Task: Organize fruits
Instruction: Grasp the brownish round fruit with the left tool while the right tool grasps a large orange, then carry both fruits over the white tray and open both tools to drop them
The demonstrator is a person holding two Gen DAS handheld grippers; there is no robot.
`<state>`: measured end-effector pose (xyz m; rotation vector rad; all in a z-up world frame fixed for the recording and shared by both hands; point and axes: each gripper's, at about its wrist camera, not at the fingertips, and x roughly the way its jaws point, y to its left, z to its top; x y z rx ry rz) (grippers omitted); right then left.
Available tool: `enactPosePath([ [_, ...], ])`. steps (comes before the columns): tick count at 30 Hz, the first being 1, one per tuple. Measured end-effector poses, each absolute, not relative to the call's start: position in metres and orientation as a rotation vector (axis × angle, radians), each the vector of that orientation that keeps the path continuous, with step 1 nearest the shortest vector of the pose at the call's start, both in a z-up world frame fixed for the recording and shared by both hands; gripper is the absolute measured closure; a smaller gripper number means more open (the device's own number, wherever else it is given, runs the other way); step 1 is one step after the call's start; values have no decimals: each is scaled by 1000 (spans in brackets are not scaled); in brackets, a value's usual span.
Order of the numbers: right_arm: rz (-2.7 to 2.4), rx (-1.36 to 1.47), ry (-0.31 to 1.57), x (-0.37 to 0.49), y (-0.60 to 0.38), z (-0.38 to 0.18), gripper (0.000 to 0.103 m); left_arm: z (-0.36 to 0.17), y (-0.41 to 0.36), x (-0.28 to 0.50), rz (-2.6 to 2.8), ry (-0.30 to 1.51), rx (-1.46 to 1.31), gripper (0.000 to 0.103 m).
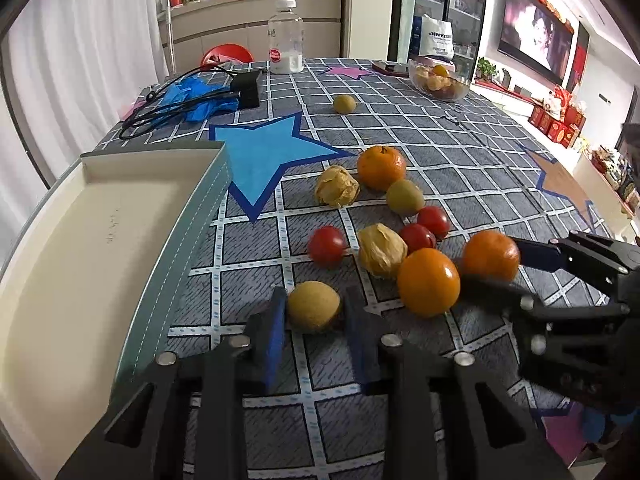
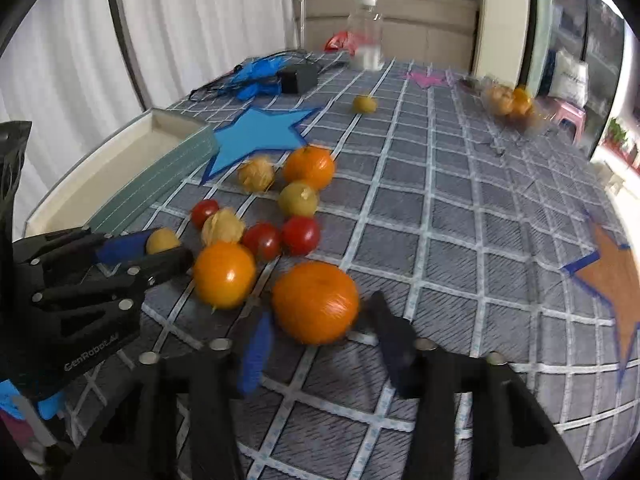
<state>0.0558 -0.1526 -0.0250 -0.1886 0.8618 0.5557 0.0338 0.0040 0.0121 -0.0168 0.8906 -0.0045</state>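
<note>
Fruits lie loose on the checked tablecloth. My left gripper is open, its blue pads on either side of a small yellow-brown fruit; whether they touch it I cannot tell. The same fruit shows between the left gripper fingers in the right wrist view. My right gripper is open around a large orange, which is the orange by the right gripper in the left wrist view. Another orange, a third orange, red tomatoes, husked physalis and a green fruit lie between.
An empty cream tray with a green rim stands at the left. A lone green fruit lies farther back. A glass bowl of fruit, a plastic bottle, blue gloves and a black adapter with cables sit at the far end.
</note>
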Motion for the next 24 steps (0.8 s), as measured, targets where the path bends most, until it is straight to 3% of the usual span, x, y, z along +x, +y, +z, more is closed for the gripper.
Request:
enactPosePath([
  [14, 586, -119, 840, 42, -166, 1, 62, 55, 14, -11, -34, 760, -68, 73],
  [24, 689, -140, 800, 27, -107, 33, 62, 78, 80, -38, 121, 696, -87, 73],
])
